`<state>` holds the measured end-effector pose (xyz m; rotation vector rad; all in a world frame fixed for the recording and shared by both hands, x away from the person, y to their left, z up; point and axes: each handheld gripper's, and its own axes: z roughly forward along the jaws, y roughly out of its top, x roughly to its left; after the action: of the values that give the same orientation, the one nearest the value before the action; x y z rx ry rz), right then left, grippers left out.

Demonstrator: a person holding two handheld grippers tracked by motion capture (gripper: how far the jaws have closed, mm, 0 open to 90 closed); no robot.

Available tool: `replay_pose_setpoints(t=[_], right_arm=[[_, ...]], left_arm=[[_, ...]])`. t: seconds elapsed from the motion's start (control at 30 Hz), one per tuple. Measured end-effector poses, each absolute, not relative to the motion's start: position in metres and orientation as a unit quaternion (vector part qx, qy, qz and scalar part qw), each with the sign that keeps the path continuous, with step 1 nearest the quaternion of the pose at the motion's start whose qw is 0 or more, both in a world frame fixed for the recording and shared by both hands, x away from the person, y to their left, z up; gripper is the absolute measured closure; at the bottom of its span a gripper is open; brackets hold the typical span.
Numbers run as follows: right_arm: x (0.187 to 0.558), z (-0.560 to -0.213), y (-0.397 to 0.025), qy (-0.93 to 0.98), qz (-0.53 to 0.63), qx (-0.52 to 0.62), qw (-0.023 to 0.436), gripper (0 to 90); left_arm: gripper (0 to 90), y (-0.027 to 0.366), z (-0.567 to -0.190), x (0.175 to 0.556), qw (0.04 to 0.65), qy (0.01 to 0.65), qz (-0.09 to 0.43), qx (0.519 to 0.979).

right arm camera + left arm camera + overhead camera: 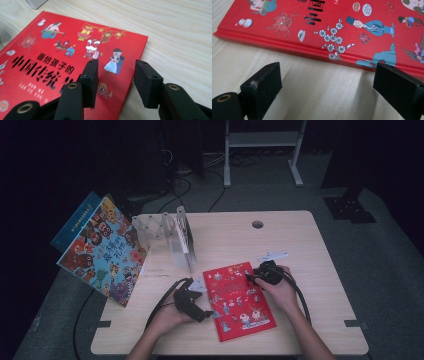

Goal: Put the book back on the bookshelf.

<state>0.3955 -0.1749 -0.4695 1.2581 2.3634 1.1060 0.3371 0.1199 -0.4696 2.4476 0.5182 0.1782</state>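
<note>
A red picture book (239,301) lies flat on the wooden table (300,245), in front of the person. The left gripper (206,313) sits low at the book's left edge. In the left gripper view it (329,90) is open wide, the table bare between its jaws, and the book's spine (317,51) lies just ahead. The right gripper (251,277) hovers at the book's upper right side. In the right gripper view it (116,80) is open, its jaws straddling the right edge of the red cover (75,50) without touching it.
A colourful picture book (102,251) leans at the table's left edge with a blue book (74,222) behind it. A clear folding book rack (169,234) stands at the back left, and a cable hole (257,224) sits at the back. Bare tabletop lies to the right.
</note>
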Motion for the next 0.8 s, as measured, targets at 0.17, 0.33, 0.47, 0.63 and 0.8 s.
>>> replay_pose_setpoints(t=[0.17,0.33,0.47,0.63,0.8], right_arm=[[0.403,-0.469,-0.166,0.814,0.377,0.423,0.125,54.0],[0.402,-0.466,-0.167,0.823,0.367,0.418,0.114,51.2],[0.395,-0.458,-0.180,0.825,0.366,0.417,0.108,51.5],[0.387,-0.452,-0.194,0.833,0.359,0.410,0.097,51.0],[0.384,-0.449,-0.204,0.842,0.339,0.411,0.081,52.3]], left_arm=[[5.9,0.118,-0.471,0.336,0.315,0.194,0.068,0.927],[4.3,0.118,-0.472,0.336,0.318,0.198,0.071,0.924],[3.8,0.116,-0.473,0.336,0.325,0.199,0.076,0.921],[2.2,0.107,-0.476,0.336,0.336,0.199,0.082,0.917],[0.0,0.103,-0.480,0.336,0.352,0.194,0.088,0.912]])
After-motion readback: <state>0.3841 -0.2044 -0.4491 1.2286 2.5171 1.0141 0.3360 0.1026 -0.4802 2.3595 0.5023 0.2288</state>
